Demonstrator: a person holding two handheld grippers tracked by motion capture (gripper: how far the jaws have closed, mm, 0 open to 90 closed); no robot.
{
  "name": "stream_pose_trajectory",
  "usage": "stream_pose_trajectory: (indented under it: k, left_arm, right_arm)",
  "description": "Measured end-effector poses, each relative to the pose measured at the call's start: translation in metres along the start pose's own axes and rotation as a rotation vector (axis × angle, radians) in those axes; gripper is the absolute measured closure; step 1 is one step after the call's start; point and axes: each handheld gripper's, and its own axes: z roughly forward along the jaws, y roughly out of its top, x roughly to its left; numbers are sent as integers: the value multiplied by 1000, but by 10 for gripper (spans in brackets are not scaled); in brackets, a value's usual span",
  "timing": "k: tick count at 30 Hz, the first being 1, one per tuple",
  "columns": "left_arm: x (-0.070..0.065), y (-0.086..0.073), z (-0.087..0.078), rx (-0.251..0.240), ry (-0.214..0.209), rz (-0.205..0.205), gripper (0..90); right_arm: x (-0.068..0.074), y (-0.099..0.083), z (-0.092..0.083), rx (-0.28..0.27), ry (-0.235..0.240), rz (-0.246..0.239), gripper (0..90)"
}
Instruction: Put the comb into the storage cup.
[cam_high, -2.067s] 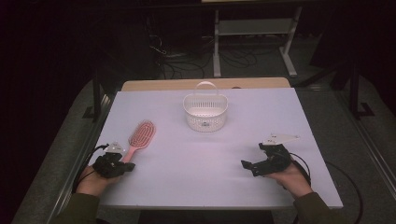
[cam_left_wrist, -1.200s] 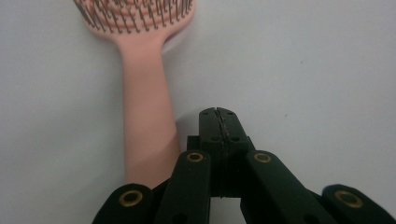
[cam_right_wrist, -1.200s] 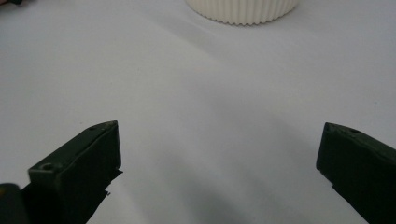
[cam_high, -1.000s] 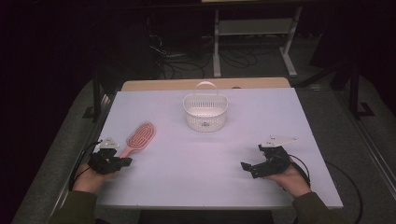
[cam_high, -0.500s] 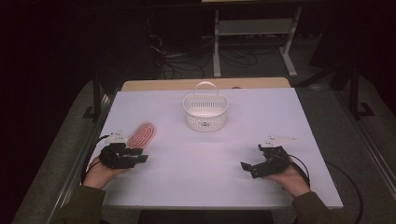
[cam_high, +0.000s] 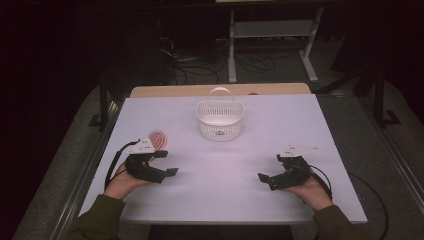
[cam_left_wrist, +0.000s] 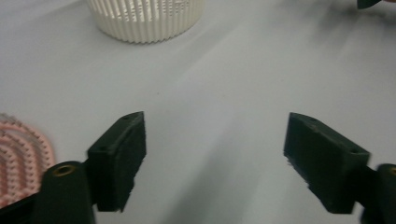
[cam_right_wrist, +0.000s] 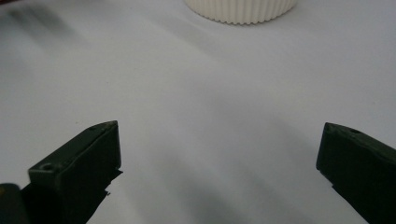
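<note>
the left gripper (cam_high: 167, 163) sits low over the left part of the white table (cam_high: 300, 120), held in the person's left hand (cam_high: 122, 180), and its two black jaws have just been opening; they now stand wide apart with nothing but bare tabletop between them, as the left gripper view (cam_left_wrist: 212, 158) shows. just beside it, toward the table's far left, lies a pink hairbrush (cam_high: 159, 138), bristles up; most of it is covered from above by the gripper's grey plate, and in the left gripper view a rounded slice of it (cam_left_wrist: 21, 154) is cut off at the left edge, so its handle cannot be made out. the right gripper (cam_high: 267, 180) rests over the right part of the table in the right hand (cam_high: 310, 192), jaws spread wide and empty, touching nothing visible. farther out, near the middle of the far side, stands a white ribbed basket (cam_high: 220, 120) with an upright loop handle; a small mark on its front wall is too small to read. no other writing is legible. the room beyond the table is dark.
</note>
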Motion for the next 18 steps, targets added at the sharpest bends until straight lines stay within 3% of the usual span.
stream_pose_trajectory:
  k: [5,8,10,18]
  left_arm:
    - [-5,1,4,-28,-8,15,77]
    - [-7,1,7,-20,-10,29,0]
    - [-8,1,9,-8,6,34,0]
    - [-6,1,12,5,-4,20,0]
  right_arm:
    - [-1,0,0,-1,0,3,0]
    - [-1,0,0,-5,0,5,0]
    - [-1,0,0,-4,2,4,0]
    - [-3,0,0,-6,0,10,0]
